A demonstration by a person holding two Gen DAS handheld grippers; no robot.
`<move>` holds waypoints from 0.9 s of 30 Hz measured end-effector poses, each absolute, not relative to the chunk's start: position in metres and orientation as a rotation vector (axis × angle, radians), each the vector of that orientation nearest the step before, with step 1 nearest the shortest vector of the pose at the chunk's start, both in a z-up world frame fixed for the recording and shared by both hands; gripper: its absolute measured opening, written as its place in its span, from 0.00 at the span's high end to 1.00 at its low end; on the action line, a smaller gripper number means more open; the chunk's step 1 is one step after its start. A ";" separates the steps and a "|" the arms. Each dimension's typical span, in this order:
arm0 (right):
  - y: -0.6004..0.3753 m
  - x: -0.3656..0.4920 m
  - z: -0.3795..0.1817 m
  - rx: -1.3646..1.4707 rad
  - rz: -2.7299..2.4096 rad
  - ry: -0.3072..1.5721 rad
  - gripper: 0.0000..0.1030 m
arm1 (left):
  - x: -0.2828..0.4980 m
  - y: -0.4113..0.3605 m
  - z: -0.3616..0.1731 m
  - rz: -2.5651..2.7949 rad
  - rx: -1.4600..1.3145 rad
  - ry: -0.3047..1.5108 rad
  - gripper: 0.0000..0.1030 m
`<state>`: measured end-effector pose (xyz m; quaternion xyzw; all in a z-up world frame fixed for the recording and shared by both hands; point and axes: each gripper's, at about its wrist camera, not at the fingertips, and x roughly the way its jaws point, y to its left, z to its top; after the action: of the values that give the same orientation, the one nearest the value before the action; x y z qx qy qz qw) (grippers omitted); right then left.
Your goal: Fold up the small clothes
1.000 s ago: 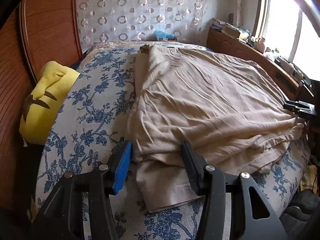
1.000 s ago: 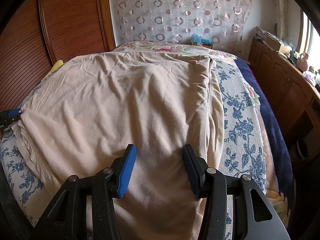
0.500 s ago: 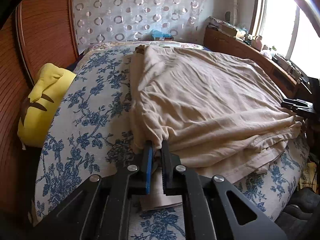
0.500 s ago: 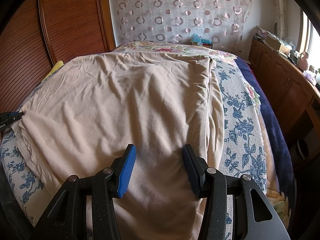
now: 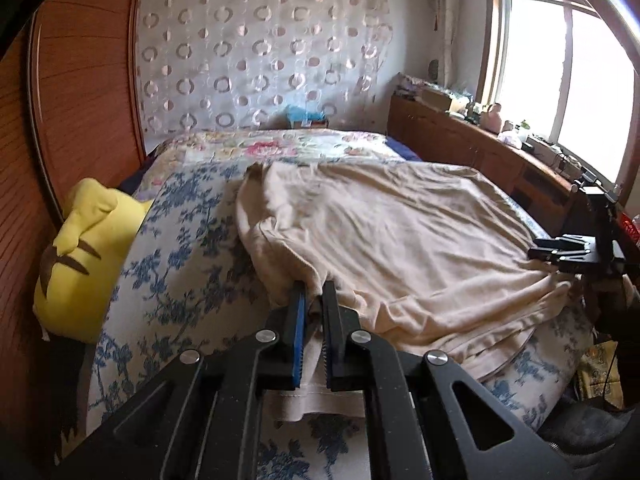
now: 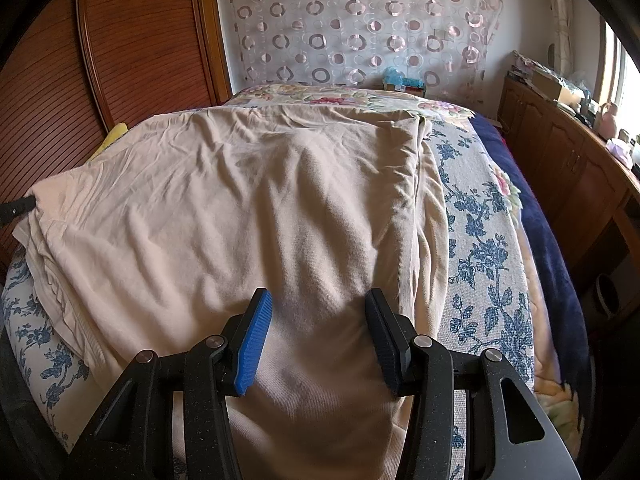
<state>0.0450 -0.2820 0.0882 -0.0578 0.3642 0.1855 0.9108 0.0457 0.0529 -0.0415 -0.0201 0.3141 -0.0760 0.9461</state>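
Observation:
A beige garment [image 5: 400,240] lies spread on the blue-flowered bedspread [image 5: 180,248]; it also fills the right wrist view [image 6: 240,208]. My left gripper [image 5: 314,296] is shut on the garment's near left edge and lifts it off the bed. My right gripper [image 6: 318,312] is open, its fingers straddling the garment's near edge, holding nothing. The right gripper also shows at the far right of the left wrist view [image 5: 560,252]. The left gripper's tip shows at the left edge of the right wrist view [image 6: 16,208].
A yellow plush pillow [image 5: 84,256] sits against the wooden headboard [image 5: 80,80] at left. A wooden cabinet [image 6: 568,168] with clutter runs along the window side. A dark blue blanket [image 6: 540,216] lies along the bed's right edge.
My left gripper closed on the garment's edge and has raised it, pulling the left side up and inward. The right gripper stayed open and still.

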 end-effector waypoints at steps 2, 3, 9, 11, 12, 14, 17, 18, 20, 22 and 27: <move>-0.282 0.045 0.088 -0.119 0.383 0.751 0.51 | 0.048 0.048 -0.036 -0.167 -0.034 0.627 0.92; -0.282 0.045 0.088 -0.118 0.383 0.751 0.51 | 0.050 0.045 -0.033 -0.176 -0.028 0.617 0.92; -0.283 0.044 0.087 -0.105 0.388 0.750 0.51 | 0.062 0.018 -0.012 -0.232 0.006 0.562 0.92; -0.283 0.044 0.087 -0.103 0.389 0.750 0.51 | 0.067 0.008 -0.005 -0.257 0.018 0.547 0.92; -0.283 0.044 0.086 -0.103 0.389 0.750 0.51 | 0.069 0.004 -0.002 -0.268 0.024 0.540 0.92; -0.283 0.044 0.086 -0.102 0.389 0.750 0.51 | 0.075 -0.008 0.003 -0.292 0.036 0.527 0.93; -0.282 0.043 0.086 -0.097 0.389 0.750 0.51 | 0.084 -0.026 0.011 -0.332 0.053 0.510 0.93; -0.283 0.043 0.086 -0.096 0.390 0.750 0.51 | 0.088 -0.034 0.014 -0.351 0.057 0.506 0.93; -0.284 0.044 0.087 -0.087 0.389 0.750 0.51 | 0.093 -0.044 0.017 -0.378 0.057 0.506 0.93; -0.286 0.043 0.089 -0.089 0.389 0.754 0.51 | 0.099 -0.057 0.022 -0.408 0.068 0.502 0.93; -0.295 0.029 0.104 -0.080 0.382 0.720 0.43 | 0.112 -0.086 0.038 -0.489 0.083 0.490 0.93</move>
<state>0.0293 -0.2951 0.1041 -0.0387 0.3499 0.1858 0.9174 0.1117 -0.0856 0.0379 0.0409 0.2399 -0.2396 0.9399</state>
